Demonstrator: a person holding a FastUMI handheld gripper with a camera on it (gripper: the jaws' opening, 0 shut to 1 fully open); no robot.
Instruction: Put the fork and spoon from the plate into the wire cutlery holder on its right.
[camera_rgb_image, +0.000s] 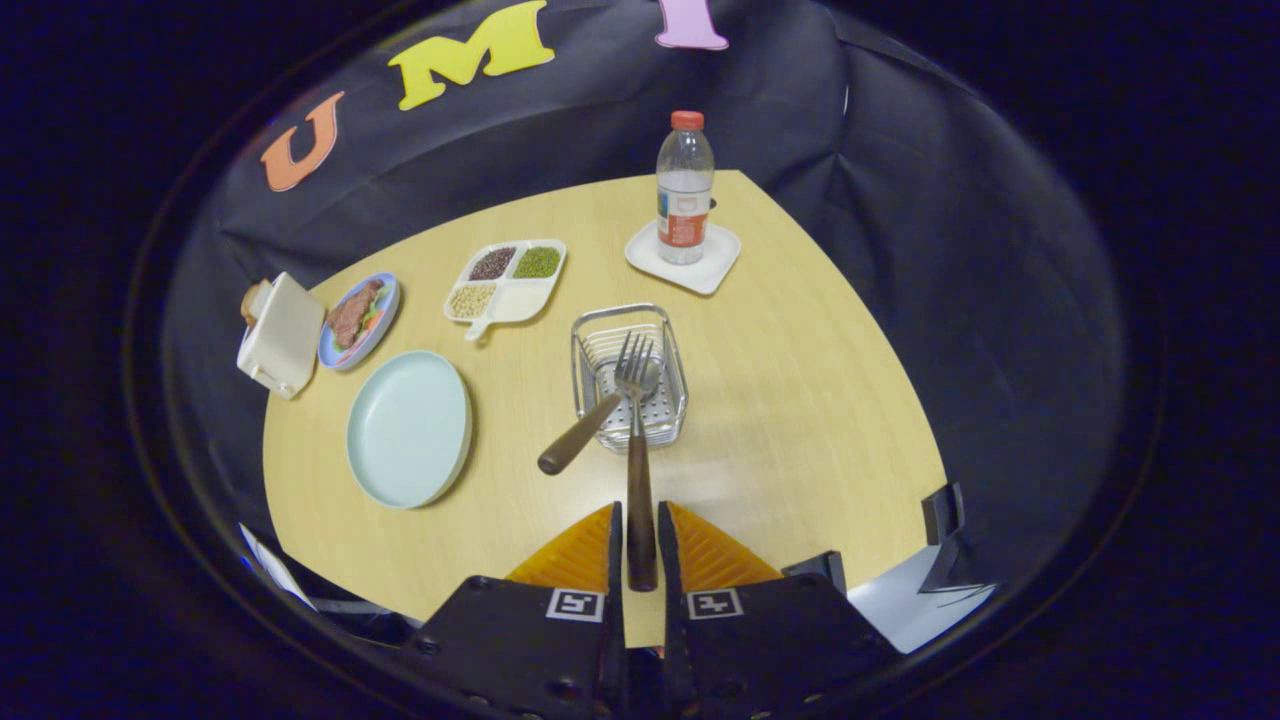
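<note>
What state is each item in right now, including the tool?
tool: shut on the fork handle
fork: held, tines over the wire cutlery holder
spoon: bowl in the holder, handle leaning out over its rim
wire cutlery holder: upright on the table
pale green plate: empty
water bottle: upright, capped, on a white coaster
divided tray: three compartments filled with beans or grains, one looks empty

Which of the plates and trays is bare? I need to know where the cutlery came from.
The pale green round plate, left of the wire cutlery holder. The blue plate holds food, the divided tray holds beans, the white square tray carries a bottle.
</note>
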